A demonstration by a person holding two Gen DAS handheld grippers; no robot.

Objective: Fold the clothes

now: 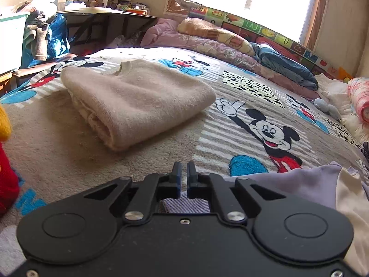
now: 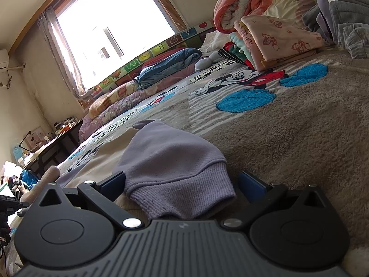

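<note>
A: Where are your grippers?

B: Your left gripper point(image 1: 184, 169) is pinched closed, with nothing visible between its tips. Your right gripper point(image 2: 181, 181) gapes wide around the lilac cuff point(image 2: 182, 194). The beige sweater point(image 1: 136, 97) lies folded on the bed cover point(image 1: 230, 120).

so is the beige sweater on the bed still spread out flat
No, the beige sweater lies folded into a thick bundle on the cartoon-print blanket.
</note>
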